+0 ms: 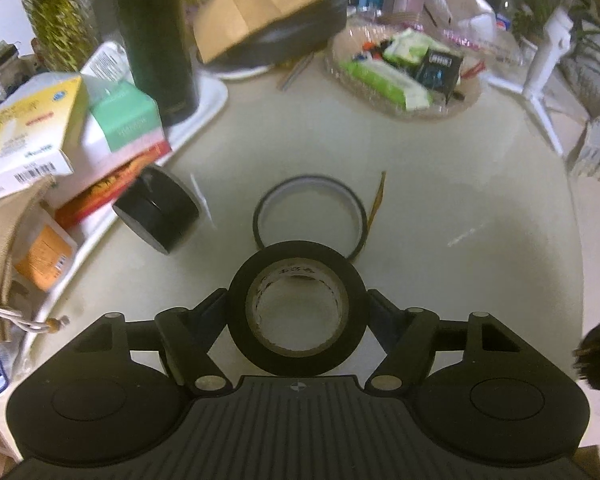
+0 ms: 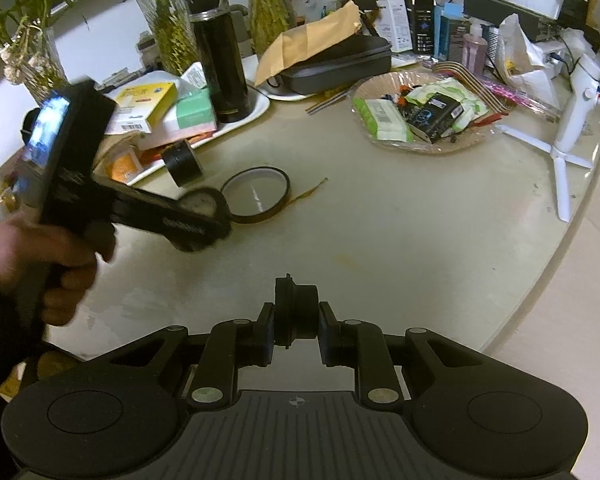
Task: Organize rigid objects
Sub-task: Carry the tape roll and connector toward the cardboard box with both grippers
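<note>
My left gripper (image 1: 298, 308) is shut on a black tape roll (image 1: 296, 254), its pads pressing the roll's two sides, and holds it flat just above the cream table (image 1: 440, 184). In the right wrist view the left gripper (image 2: 206, 220) shows at the left, held by a hand (image 2: 40, 256). A thin dark tape ring (image 1: 260, 208) (image 2: 286, 184) lies flat just beyond it. Another black tape roll (image 1: 156, 214) (image 2: 182, 162) leans on the tray's edge. My right gripper (image 2: 296, 320) is shut on a small black cylindrical piece (image 2: 300, 304) above the table.
A white tray (image 1: 216, 96) at the left holds boxes and a tall black flask (image 1: 156, 40). A glass dish (image 1: 340, 76) with packets sits at the back right. A white tripod stand (image 1: 540, 80) is at the far right, with the table's curved edge beyond it.
</note>
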### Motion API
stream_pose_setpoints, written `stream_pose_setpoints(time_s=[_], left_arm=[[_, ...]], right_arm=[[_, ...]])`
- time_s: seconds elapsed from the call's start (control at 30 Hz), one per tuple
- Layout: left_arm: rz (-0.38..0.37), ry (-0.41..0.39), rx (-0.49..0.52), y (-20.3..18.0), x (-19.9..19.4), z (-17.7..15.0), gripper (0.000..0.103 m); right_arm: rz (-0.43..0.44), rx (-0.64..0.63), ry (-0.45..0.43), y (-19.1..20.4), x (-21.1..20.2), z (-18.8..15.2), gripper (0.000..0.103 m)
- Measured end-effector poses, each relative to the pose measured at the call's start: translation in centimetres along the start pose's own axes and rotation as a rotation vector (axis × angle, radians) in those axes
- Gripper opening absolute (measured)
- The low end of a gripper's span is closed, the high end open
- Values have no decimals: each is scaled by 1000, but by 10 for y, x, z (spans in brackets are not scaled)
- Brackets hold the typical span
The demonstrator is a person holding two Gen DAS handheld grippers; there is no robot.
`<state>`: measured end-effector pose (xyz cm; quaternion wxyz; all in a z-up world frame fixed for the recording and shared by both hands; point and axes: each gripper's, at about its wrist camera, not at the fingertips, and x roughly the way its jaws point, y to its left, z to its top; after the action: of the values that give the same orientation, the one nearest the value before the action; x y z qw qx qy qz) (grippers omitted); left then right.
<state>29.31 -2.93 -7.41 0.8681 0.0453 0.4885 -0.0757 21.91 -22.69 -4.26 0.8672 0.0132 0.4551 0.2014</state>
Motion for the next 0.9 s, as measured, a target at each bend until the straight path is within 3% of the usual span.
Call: stream_pose_setpoints(time_s=[0.3,0.9], left_arm=[[-24,-51,-48,5,-40,-3,72],[-7,-120,-67,12,-108,-52,72]], right_arm=[[-47,7,13,-3,5,0,24],[12,16,-14,3,-2,-3,24]])
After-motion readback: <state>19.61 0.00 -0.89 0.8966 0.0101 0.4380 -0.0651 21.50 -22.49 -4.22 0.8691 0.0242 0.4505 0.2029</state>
